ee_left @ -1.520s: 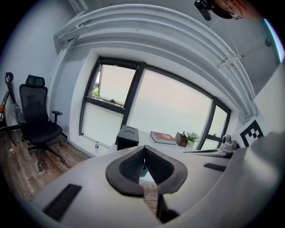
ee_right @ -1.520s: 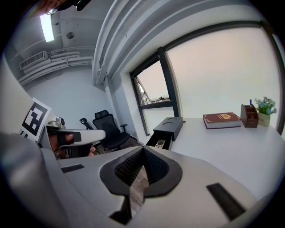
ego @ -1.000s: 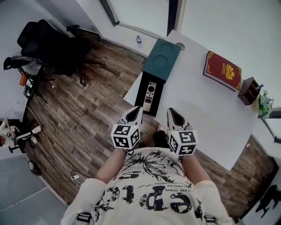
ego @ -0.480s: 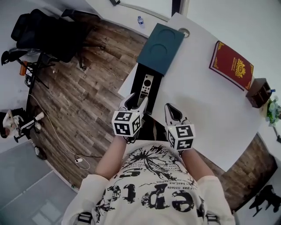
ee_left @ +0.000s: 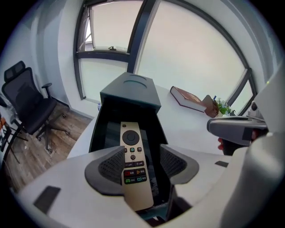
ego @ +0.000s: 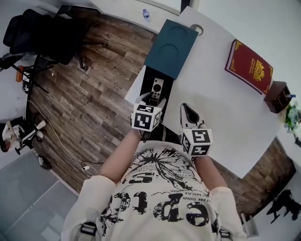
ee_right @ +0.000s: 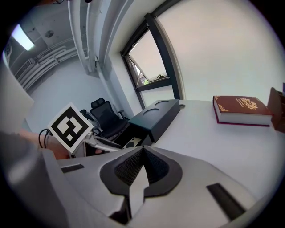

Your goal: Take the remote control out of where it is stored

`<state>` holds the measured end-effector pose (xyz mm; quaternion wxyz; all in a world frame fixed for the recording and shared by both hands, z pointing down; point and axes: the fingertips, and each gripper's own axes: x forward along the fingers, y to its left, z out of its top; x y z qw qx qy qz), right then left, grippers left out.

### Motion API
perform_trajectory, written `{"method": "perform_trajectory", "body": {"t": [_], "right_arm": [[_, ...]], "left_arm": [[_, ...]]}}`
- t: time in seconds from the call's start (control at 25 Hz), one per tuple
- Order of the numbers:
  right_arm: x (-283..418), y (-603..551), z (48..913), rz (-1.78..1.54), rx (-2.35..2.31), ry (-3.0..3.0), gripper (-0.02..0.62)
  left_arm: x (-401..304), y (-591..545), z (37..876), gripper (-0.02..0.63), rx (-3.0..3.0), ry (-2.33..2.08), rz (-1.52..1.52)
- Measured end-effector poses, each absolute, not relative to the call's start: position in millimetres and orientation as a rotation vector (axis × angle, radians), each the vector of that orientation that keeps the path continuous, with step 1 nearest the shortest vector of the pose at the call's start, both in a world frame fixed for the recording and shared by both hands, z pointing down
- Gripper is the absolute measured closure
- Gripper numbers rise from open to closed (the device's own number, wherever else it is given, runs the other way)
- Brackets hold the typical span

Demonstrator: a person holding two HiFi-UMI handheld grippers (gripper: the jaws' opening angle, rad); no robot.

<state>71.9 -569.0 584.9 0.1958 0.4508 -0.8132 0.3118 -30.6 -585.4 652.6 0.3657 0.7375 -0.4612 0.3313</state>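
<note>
The beige remote control lies in the open black tray that sticks out from under a dark teal box cover at the table's left edge. My left gripper reaches over the tray's near end. In the left gripper view its jaws are opening, one on each side of the remote control, and the right pad stands clear of it. My right gripper hovers over the white table beside the tray; in the right gripper view its jaws are shut with nothing in them.
A red book lies at the table's far right, with a wooden pen holder and a small plant beyond it. A black office chair and a water bottle are on the wooden floor to the left.
My left gripper has moved forward over the tray and its jaws have gone from shut to wide apart around the remote. The right gripper has shifted only slightly.
</note>
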Motion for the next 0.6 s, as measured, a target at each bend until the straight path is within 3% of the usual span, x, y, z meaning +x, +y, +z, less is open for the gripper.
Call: {"method": "perform_trajectory", "body": {"t": [0.6], "right_arm": [[77.5,-593.1,576.9,0.982,1.333,-2.272,0.592]], "left_arm": [[-38.1,-595.6,682.9,0.376,1.842,-1.171,1.1]]}}
